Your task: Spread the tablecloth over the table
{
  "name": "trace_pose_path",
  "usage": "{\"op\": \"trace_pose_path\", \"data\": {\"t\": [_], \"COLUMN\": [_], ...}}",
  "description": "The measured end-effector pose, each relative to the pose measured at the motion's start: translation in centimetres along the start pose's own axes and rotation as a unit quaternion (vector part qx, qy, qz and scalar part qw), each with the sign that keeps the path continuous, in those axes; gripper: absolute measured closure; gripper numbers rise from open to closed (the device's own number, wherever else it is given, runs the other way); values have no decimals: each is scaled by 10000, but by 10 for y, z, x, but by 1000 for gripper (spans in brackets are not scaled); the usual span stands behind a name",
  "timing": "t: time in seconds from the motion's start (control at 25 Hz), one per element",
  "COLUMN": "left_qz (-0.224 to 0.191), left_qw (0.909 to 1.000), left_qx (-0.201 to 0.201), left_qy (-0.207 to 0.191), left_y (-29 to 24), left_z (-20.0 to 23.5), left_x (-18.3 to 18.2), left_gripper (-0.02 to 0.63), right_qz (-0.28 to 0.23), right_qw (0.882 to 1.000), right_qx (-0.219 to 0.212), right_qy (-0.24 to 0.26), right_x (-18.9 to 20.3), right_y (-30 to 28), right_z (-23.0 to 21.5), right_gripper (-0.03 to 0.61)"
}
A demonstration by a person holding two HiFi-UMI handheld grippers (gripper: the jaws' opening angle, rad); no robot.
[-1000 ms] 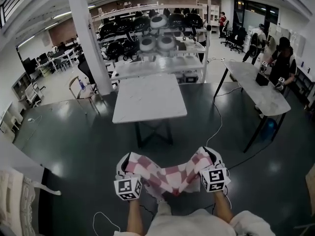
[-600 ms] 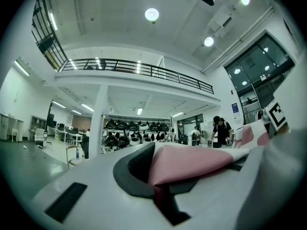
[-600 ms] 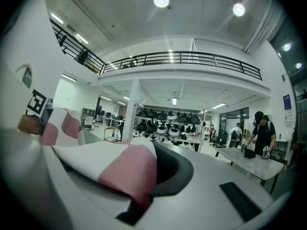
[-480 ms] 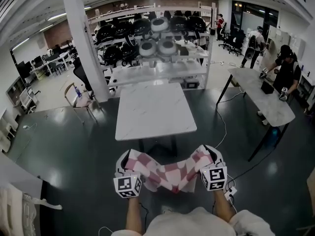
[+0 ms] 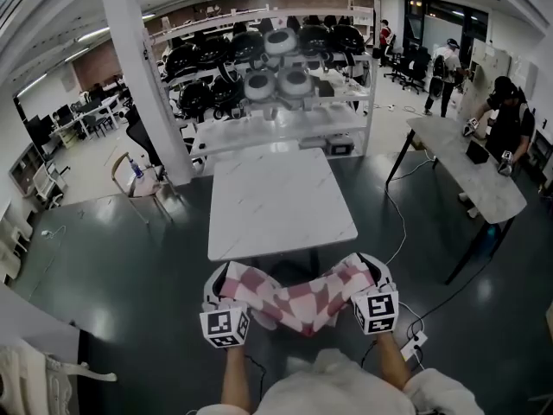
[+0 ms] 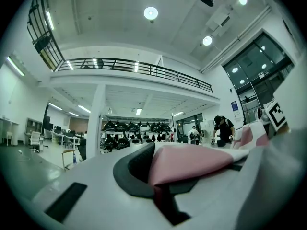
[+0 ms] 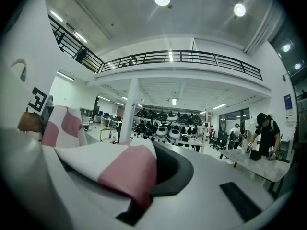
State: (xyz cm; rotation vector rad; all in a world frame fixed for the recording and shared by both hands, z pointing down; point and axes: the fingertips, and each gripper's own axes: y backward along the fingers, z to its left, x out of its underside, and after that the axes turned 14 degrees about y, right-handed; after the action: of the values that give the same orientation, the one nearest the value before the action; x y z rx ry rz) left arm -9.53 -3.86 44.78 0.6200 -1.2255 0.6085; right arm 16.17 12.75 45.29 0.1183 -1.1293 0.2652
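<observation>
One checked tablecloth [image 5: 298, 305]; two hand-held grippers, left [image 5: 218, 282], right [image 5: 371, 271]; two marble tables, near [image 5: 276, 197], far right [image 5: 471, 167]

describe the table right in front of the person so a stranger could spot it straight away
Find the white shelving rack loaded with dark rounded gear at the back. Directly before it, on the dark floor, stands the table, just beyond the pink checked cloth. Its top is square, unlike the long table angled away at the right.

Ceiling lights [image 6: 150, 13] are lighting the hall bright and even. Dark floor [image 5: 112, 258] is showing soft glare. Fisheye is bending the edges, gripper-view corners are vignetting black, and the near tablecloth [image 7: 120, 171] is blurring.
</observation>
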Motion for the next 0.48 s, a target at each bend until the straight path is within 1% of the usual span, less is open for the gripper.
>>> {"op": "trace_pose_path", "data": {"t": [0.28, 0.48], "left_qz": [107, 116], "left_qw": [9999, 9999], "left_qx": [-72, -82], "left_qy": [-6, -40], "left_y": [-36, -72], "left_z": [25, 35], "left_x": [2, 8], "left_gripper": [588, 588], "right_qz": [-40, -71], "right_qw": [9999, 9998], "right_qx": [-4, -19], "right_qy": [-92, -177], "right_x": [-2, 7], "right_y": [-44, -82], "right_z": [-5, -14], "right_gripper": [563, 563]}}
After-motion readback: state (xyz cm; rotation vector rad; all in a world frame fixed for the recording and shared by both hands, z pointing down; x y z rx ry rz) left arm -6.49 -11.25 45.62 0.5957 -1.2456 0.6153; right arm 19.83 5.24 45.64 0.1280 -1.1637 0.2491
